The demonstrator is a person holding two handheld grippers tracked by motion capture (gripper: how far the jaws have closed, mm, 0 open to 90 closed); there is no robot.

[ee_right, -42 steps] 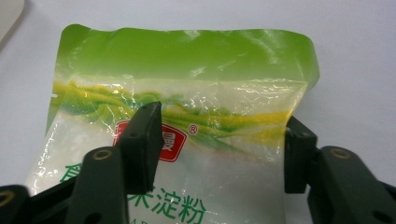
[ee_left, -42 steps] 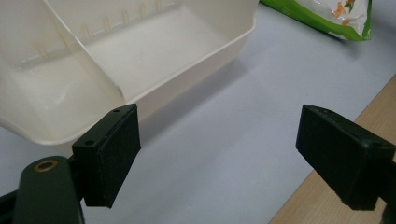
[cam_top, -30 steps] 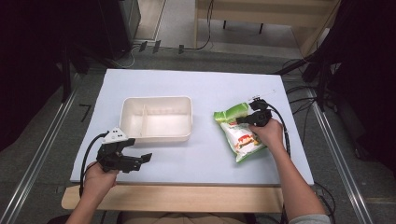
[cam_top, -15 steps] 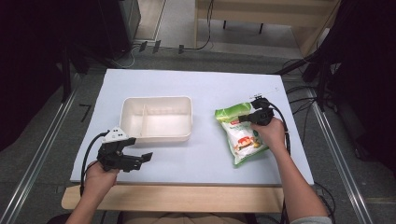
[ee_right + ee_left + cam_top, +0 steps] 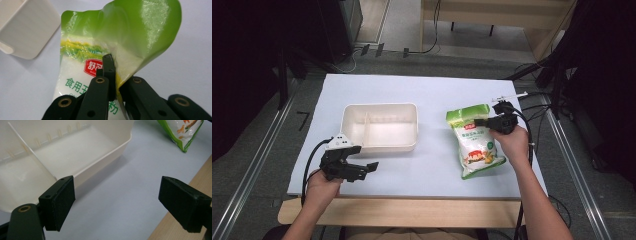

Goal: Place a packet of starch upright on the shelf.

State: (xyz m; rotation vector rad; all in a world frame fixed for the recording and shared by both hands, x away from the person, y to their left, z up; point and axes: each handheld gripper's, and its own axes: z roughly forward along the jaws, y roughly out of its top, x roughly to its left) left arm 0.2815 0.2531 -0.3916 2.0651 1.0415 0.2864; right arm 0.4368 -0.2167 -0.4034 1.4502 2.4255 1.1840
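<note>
Jaws pinch bag (image 5: 100, 67) — far pad seemingly hidden.

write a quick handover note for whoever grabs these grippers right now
Right gripper: shut on the green bag, pinching its upper edge; the bag lies on the table right of the white bin.
Left gripper: open, holding nothing, near the bin's front corner.
Done: bag gripped.
Left: likely lift the bag and set it in the bin, which looks empty. Its divider makes one section narrow, so aim for the wide one.
</note>
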